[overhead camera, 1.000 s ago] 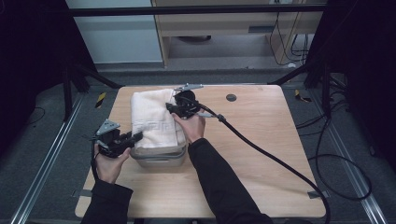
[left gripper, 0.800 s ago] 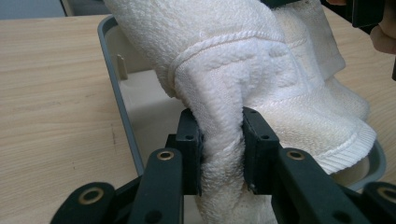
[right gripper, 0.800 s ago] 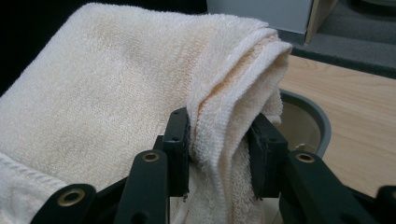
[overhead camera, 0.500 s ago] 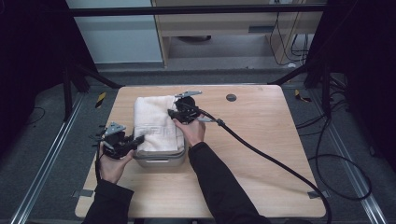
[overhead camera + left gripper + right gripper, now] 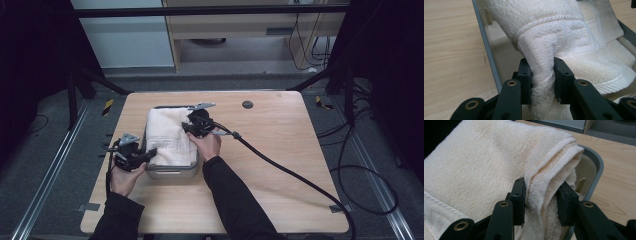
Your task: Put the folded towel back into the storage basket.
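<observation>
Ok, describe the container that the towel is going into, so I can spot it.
On the wooden table, look left of centre, between the person's two hands. There sits a grey rectangular tub with rounded corners, a folded white towel piled in it. It is the table's lone container.

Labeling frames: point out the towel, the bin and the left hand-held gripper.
towel (image 5: 167, 135), high view, middle of its folded top.
bin (image 5: 172, 173), high view, near rim.
left hand-held gripper (image 5: 542, 75), left gripper view, between the fingertips, clamped on towel.
</observation>
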`<state>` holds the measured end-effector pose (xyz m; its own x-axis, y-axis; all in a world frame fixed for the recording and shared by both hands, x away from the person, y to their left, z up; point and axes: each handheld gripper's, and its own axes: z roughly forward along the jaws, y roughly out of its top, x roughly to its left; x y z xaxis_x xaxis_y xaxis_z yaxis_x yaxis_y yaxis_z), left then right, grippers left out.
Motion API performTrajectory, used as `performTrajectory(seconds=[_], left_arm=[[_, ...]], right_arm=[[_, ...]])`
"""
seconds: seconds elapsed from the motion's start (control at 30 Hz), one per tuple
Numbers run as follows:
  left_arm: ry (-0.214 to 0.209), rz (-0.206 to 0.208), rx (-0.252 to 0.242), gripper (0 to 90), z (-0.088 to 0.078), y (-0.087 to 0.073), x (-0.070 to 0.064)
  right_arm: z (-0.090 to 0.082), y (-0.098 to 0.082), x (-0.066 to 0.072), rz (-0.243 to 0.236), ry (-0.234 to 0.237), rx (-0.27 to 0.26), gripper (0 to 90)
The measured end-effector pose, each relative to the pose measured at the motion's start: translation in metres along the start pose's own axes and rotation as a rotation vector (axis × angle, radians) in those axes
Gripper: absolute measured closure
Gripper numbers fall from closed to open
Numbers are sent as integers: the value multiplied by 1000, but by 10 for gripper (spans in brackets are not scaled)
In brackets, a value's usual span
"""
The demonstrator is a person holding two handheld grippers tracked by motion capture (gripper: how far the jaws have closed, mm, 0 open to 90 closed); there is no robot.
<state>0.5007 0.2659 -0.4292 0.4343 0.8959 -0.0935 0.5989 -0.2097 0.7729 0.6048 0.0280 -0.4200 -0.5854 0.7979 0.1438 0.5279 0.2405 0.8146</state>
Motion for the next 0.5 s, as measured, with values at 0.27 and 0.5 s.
performTrajectory(seconds=[0.27, 0.5], left_arm=[[5, 3, 18, 684, 4, -1, -1], [42, -4, -4, 562, 2, 0, 0]], right_arm=[[5, -8, -3, -16, -11, 7, 615], [2, -9, -3, -32, -18, 9, 592]])
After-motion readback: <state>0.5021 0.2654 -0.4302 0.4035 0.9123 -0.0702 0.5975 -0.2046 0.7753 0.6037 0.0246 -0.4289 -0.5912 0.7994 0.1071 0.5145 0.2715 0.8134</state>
